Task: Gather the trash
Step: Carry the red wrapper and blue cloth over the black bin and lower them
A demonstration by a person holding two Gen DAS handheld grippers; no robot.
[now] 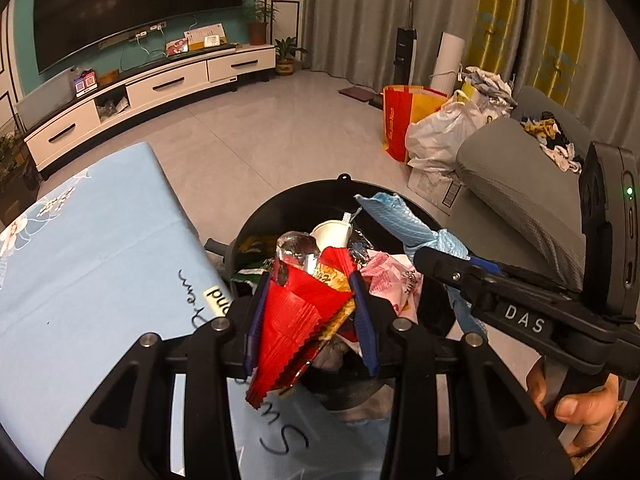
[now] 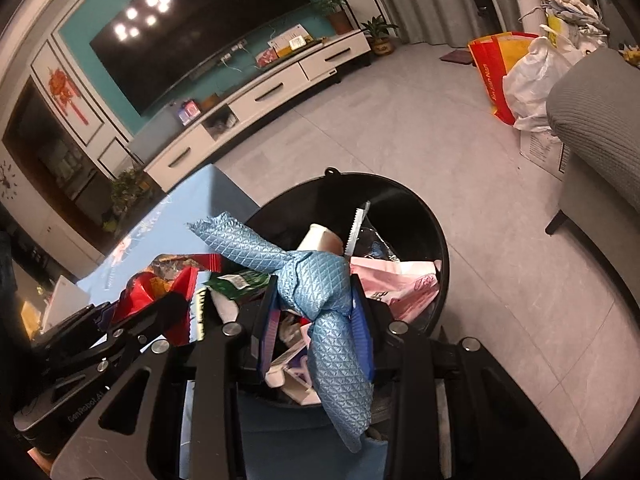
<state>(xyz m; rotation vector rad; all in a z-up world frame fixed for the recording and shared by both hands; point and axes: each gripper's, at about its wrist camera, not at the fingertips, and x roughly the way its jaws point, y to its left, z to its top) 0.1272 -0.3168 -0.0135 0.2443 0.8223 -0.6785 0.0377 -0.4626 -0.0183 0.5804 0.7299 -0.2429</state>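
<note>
Left wrist view showed our left gripper (image 1: 312, 300) clamping a red wrapper (image 1: 296, 320) and our right gripper (image 2: 316, 304) clamping a blue cloth (image 2: 320, 280), both over the nearly full black bin (image 1: 256, 220), neither dropped yet.

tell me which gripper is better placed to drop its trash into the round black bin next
Right, probably. The right gripper holds its light blue quilted wrapper squarely over the round black bin. The left gripper and its red foil wrapper sit nearer the bin's edge.
</note>
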